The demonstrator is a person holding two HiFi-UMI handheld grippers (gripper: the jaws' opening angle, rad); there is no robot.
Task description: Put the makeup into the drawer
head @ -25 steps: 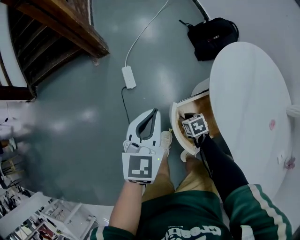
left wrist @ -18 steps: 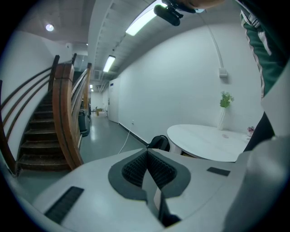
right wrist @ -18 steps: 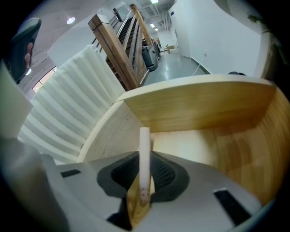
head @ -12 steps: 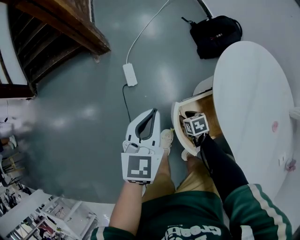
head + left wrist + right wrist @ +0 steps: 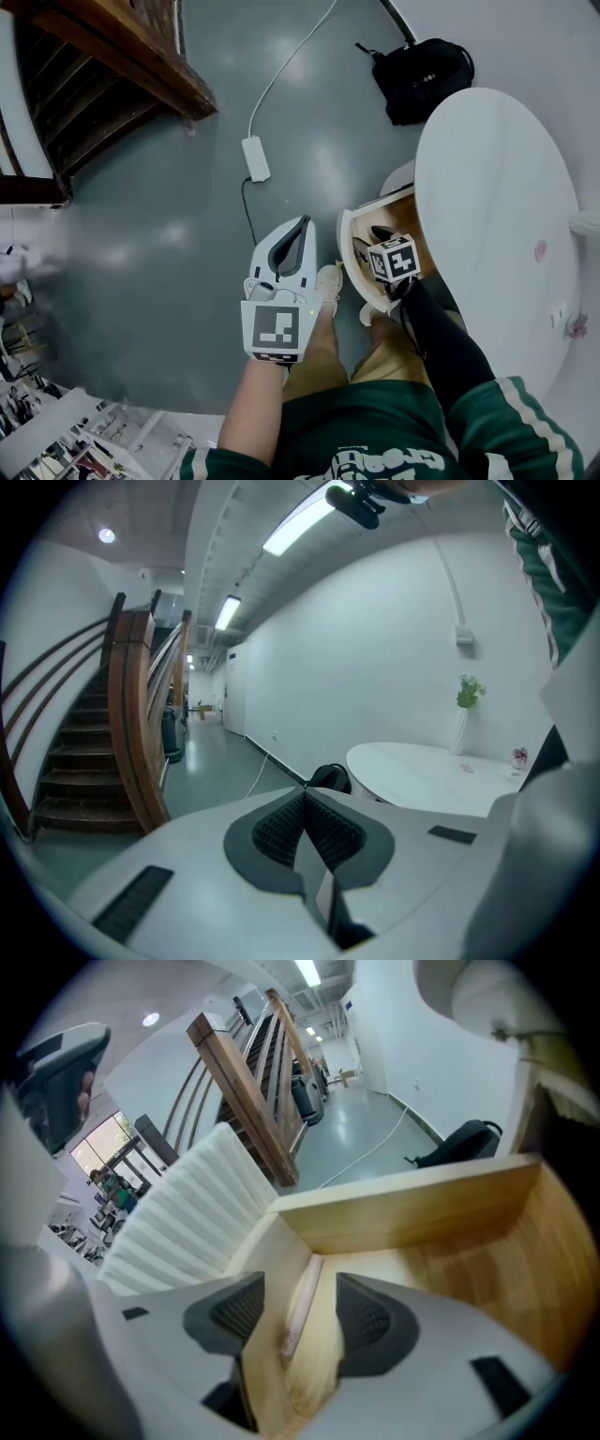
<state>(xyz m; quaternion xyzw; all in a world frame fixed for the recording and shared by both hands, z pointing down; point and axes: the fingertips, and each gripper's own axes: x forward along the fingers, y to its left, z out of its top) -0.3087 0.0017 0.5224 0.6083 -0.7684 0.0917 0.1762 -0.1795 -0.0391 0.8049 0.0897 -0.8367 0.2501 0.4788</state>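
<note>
Makeup stick [image 5: 305,1288] is seen lying lengthwise in the drawer [image 5: 412,1208] corner, unpinched between the opening fingers of the right gripper [image 5: 302,1321]; fingers of the left gripper [image 5: 306,808] are pressed together.

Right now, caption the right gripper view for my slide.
Right gripper, jaws opening, above a slim pale stick lying in the wooden drawer.

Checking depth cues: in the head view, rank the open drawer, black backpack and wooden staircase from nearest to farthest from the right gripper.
The right gripper is opening its jaws; a slim pale item lies loose between them.
1. Open drawer: around it.
2. Black backpack: floor beyond.
3. Wooden staircase: upper left.
</note>
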